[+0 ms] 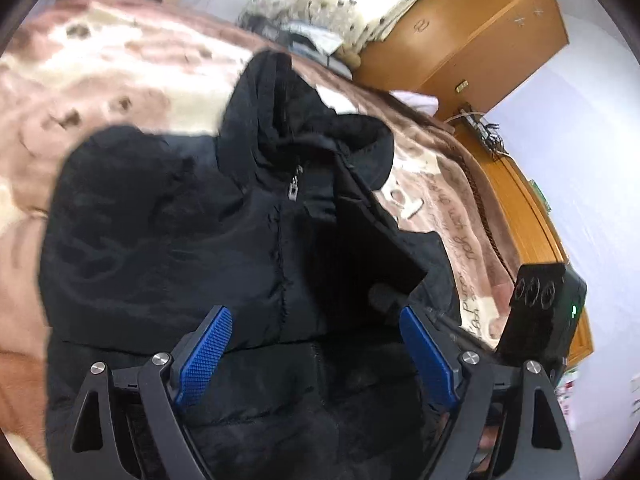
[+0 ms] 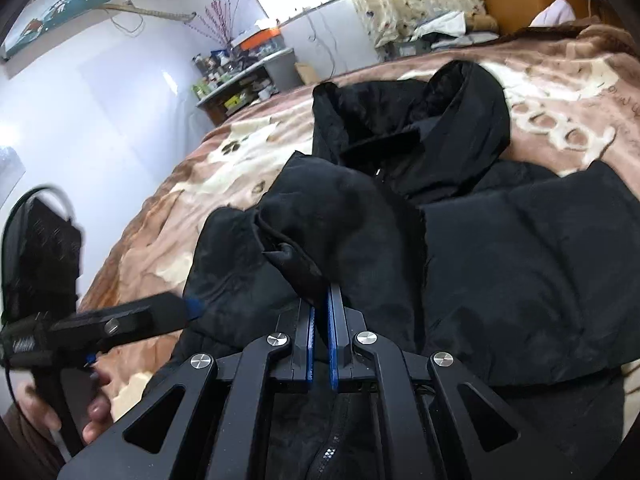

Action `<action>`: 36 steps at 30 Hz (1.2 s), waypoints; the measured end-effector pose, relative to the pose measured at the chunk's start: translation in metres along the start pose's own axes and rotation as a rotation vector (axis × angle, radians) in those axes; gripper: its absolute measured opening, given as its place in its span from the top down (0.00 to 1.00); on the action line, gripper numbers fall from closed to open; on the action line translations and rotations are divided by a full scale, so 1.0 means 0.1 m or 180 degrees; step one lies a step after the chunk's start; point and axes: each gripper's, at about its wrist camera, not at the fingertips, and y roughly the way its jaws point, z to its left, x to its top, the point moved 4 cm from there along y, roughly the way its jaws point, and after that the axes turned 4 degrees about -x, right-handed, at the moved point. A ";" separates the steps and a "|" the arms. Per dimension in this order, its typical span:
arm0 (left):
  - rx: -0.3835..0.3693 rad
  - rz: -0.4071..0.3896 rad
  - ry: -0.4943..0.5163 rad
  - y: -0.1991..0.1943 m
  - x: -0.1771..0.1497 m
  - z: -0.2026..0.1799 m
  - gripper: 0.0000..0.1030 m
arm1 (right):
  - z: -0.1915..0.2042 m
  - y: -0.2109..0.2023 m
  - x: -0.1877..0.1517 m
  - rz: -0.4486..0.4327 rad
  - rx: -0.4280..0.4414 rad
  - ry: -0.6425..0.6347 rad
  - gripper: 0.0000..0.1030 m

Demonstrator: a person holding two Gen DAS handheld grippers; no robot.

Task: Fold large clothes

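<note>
Jacket [image 2: 500,240] hem cut off by bottom edge; blanket [image 1: 100,80] pattern blurred; shelf [image 2: 240,84] clutter unreadable.

So the left gripper [image 1: 316,322] is hanging right over the black puffer jacket [image 1: 168,232], blue pads [image 1: 208,348] sitting wide apart with nothing between them. The hood [image 1: 320,120] is bunching up ahead of the tongs on the brown blanket [image 1: 100,64]. The other gripper's black body [image 1: 544,312] is poking in just right of them.

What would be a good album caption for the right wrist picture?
Right gripper pinches a fold of the black puffer jacket spread on a brown patterned blanket.
</note>
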 end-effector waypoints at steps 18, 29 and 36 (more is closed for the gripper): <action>0.0186 0.0400 -0.0383 1.07 0.17 -0.02 0.18 | -0.79 -0.94 -0.29 -0.0284 -0.0190 0.0801 0.45; 0.0504 -0.0018 0.0009 0.53 0.32 -0.29 0.90 | -1.05 -1.32 -0.29 -0.0494 -0.0932 0.0657 0.45; 0.0555 -0.0258 0.0101 0.06 0.52 -0.22 0.90 | -1.22 -1.34 -0.11 -0.0552 -0.1165 0.0663 0.45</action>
